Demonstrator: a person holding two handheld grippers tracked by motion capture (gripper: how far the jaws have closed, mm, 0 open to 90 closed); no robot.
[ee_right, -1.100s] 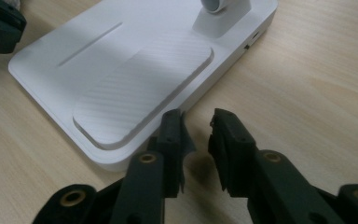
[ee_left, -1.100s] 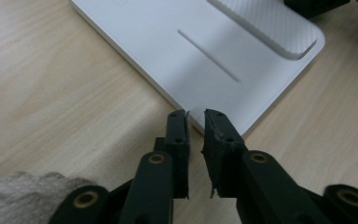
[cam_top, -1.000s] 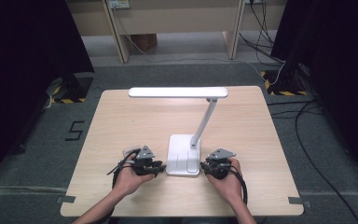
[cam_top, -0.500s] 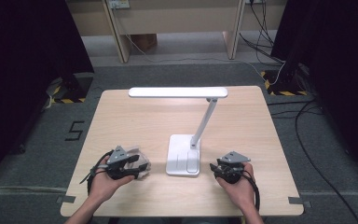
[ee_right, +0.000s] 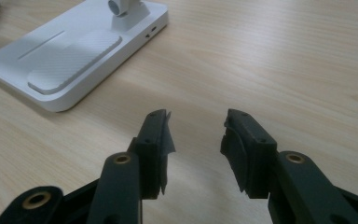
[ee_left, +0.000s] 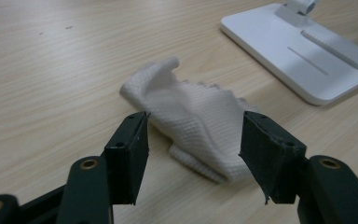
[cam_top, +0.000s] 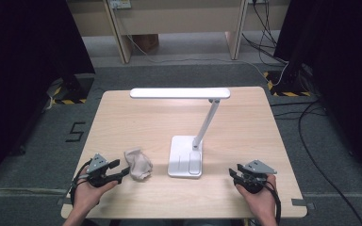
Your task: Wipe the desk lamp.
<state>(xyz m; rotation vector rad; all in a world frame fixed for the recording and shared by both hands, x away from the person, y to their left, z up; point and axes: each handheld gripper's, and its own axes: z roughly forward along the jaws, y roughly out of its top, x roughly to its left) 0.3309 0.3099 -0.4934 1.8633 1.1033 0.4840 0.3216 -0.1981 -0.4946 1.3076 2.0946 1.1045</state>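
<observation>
Pale wood, the table (cam_top: 136,117) carries a white desk lamp (cam_top: 186,162) and, left of its base, the crumpled white cloth (cam_top: 138,163). Our left gripper (cam_top: 118,170) has just been opening, the cloth released just ahead; the right gripper (cam_top: 232,174), likewise opening, is empty. We should withdraw level without snagging the cloth. We read a "5" on the floor (cam_top: 75,132)

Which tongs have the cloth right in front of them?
The left tongs: the crumpled white cloth lies just beyond their open tips. The right tongs face bare table.
</observation>
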